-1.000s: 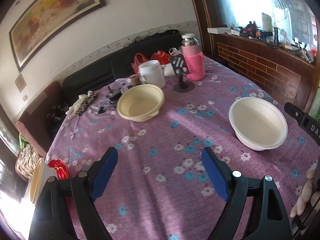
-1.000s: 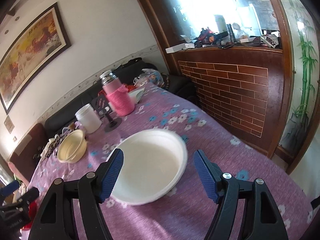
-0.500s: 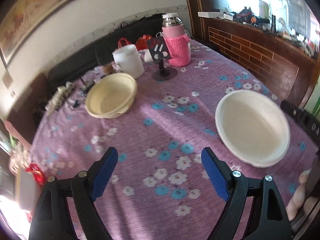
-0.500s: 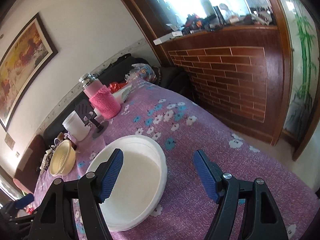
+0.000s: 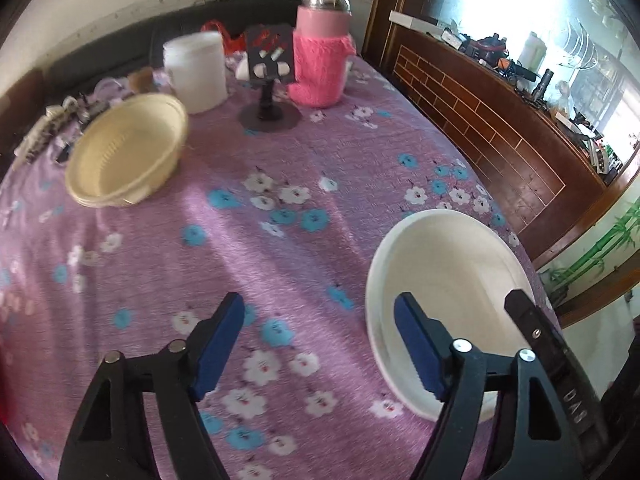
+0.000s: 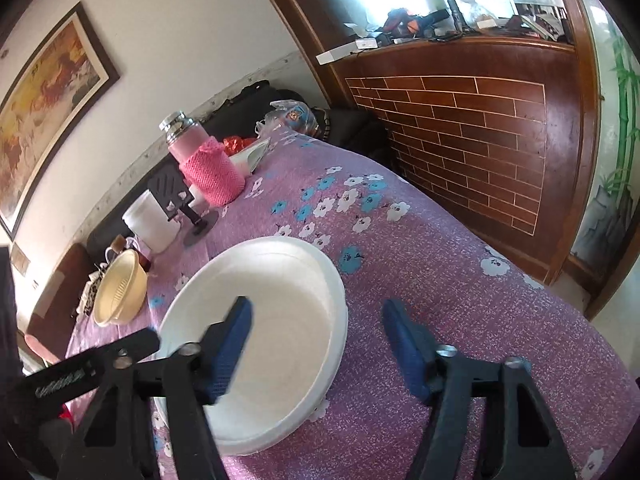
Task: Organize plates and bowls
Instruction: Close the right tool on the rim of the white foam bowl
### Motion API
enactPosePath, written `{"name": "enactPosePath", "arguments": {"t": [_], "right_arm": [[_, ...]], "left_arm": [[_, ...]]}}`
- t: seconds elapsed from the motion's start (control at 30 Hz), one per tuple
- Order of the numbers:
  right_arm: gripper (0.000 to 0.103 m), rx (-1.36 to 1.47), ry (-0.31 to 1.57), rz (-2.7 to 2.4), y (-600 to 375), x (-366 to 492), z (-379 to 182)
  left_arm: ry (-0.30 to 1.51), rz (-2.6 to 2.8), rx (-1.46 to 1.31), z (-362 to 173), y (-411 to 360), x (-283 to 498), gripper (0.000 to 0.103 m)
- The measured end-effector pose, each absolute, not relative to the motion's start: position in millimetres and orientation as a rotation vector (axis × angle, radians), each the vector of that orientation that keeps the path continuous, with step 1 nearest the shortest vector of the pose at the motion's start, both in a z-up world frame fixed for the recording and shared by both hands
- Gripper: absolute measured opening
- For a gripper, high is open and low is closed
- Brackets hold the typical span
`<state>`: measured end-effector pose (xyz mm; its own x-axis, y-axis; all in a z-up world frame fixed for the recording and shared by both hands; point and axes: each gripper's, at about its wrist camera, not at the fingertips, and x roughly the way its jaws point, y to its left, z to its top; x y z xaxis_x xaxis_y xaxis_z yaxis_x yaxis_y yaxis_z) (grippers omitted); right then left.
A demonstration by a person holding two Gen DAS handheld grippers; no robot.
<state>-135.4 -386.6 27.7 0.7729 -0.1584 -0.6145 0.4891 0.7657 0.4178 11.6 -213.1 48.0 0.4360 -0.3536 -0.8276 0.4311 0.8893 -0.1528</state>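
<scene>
The right gripper (image 6: 316, 344) has just been closing its jaws, which straddle the near-right rim of the white bowl (image 6: 276, 304): the left pad sits over the bowl's inside, the right pad hangs outside over the cloth. The pads are still apart from the wall, so nothing is pinched yet. The left gripper (image 5: 320, 344) has also just been narrowing, but only flowered tablecloth (image 5: 280, 240) lies between its fingers; its right finger overlaps the bowl's near-left rim in the left wrist view, and I cannot tell whether it touches. Both tools stand spread, then, neither holding anything.

The white bowl rests near the right edge of the table, close to the near corner of the curve. The cream bowl (image 5: 128, 156) sits well apart toward the far-left edge, with a white jar (image 5: 196, 72), a black stand (image 5: 268, 92) and a pink-sleeved flask (image 5: 320, 64) beyond it along the far edge.

My reading is that the rim grasp is about to be made. 2 risks stand out. A thin, sloped plastic wall may slide out of the pads if they close too high on the lip, tipping the bowl. And with the bowl this near the table's edge, a sideways nudge from either finger could push it off the cloth.
</scene>
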Motion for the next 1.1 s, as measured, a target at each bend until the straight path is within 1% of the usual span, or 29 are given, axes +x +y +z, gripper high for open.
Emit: {"name": "enactPosePath", "arguments": {"t": [0.07,0.1,0.17,0.2,0.27,0.3,0.33,0.37,0.4,0.43,0.6,0.9,1.1], "right_arm": [[0.056,0.594,0.605,-0.386,-385.9,-133.5,25.6],[0.051,0.595,0.616,-0.386,-386.2,-131.7,23.4],[0.051,0.598,0.641,-0.384,-386.9,-128.4,19.3],[0.050,0.599,0.653,-0.386,-387.4,-126.9,17.4],[0.045,0.604,0.665,-0.379,-387.7,-125.0,14.3],[0.038,0.606,0.669,-0.372,-387.7,-124.1,13.2],[0.031,0.612,0.675,-0.362,-387.6,-122.4,12.0],[0.030,0.619,0.683,-0.349,-387.8,-121.1,10.1],[0.022,0.625,0.689,-0.338,-387.6,-120.1,8.6],[0.017,0.624,0.691,-0.337,-386.7,-119.7,8.4],[0.016,0.609,0.667,-0.335,-383.1,-122.8,12.4],[0.015,0.509,0.595,-0.288,-359.4,-124.3,32.1],[0.015,0.459,0.600,-0.243,-335.3,-123.8,45.9]], "left_arm": [[1.027,-0.495,0.062,44.3,-217.1,15.9,0.074],[1.034,-0.495,0.058,41.9,-219.8,18.4,0.074],[1.052,-0.492,0.070,35.7,-226.8,23.6,0.074],[1.059,-0.492,0.073,33.2,-228.9,24.6,0.072],[1.079,-0.507,0.078,28.7,-233.8,25.5,0.053],[1.091,-0.521,0.085,26.5,-236.8,24.6,0.033],[1.100,-0.538,0.085,24.7,-238.7,23.4,0.019],[1.106,-0.559,0.076,24.2,-240.1,21.2,0.014],[1.096,-0.567,0.078,25.9,-241.6,17.8,0.011],[1.080,-0.566,0.089,28.2,-243.5,14.4,0.010],[1.018,-0.557,0.125,40.4,-240.8,-1.3,0.010],[0.963,-0.528,0.087,60.3,-209.8,-15.8,0.011],[0.925,-0.506,0.059,74.2,-182.5,-25.1,0.011]]}}
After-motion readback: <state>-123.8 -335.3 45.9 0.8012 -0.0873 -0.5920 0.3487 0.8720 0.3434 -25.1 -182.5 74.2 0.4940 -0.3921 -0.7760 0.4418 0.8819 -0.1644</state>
